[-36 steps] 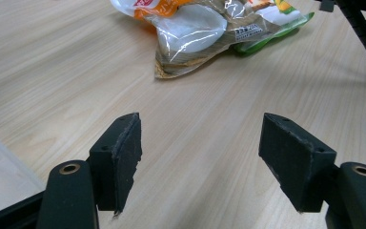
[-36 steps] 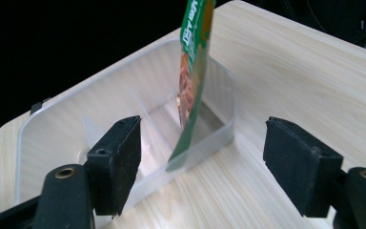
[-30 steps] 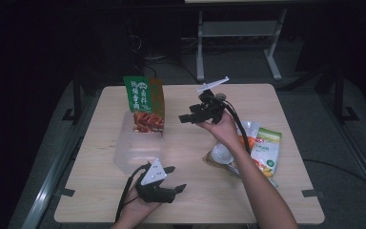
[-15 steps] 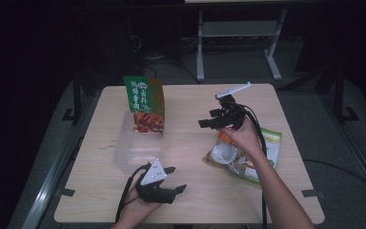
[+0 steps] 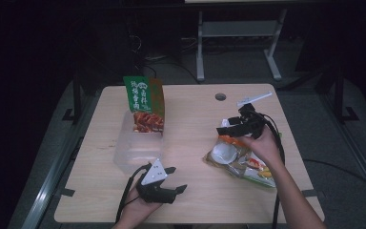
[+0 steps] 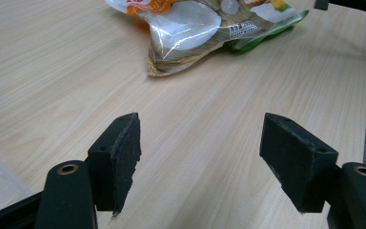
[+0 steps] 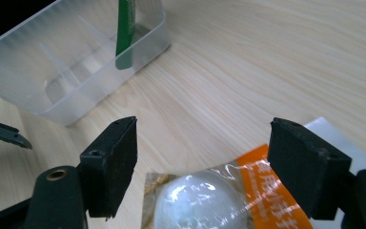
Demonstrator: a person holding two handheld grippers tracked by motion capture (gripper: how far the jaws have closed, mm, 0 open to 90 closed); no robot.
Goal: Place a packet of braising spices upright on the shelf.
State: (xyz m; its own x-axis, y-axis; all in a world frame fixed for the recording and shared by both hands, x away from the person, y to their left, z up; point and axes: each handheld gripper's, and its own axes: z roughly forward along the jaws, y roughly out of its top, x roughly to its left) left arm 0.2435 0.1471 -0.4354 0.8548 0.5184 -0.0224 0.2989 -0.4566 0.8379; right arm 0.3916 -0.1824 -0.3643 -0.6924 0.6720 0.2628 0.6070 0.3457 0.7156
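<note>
My right gripper (image 5: pixel 223 126) hovers open over the far end of a pile of snack packets (image 5: pixel 240 162) on the table's right side. In the right gripper view its jaws (image 7: pixel 202 162) stand wide apart and empty, with a clear packet holding a white round piece (image 7: pixel 205 198) just below them. My left gripper (image 5: pixel 177 179) rests open near the front edge, empty. In the left gripper view (image 6: pixel 200 143) it faces the same packets (image 6: pixel 190 28). A green snack bag (image 5: pixel 144 102) stands upright in a clear plastic container (image 5: pixel 128 152) on the left.
The wooden table (image 5: pixel 190 114) has a cable hole (image 5: pixel 220 97) near its far edge. A metal frame (image 5: pixel 238 33) stands on the dark floor beyond. Bare wood lies between the container (image 7: pixel 71 67) and the packets.
My right gripper has moved right and toward the person, from the table's middle to over the snack packets. Its jaws stay open. The left gripper has not moved.
</note>
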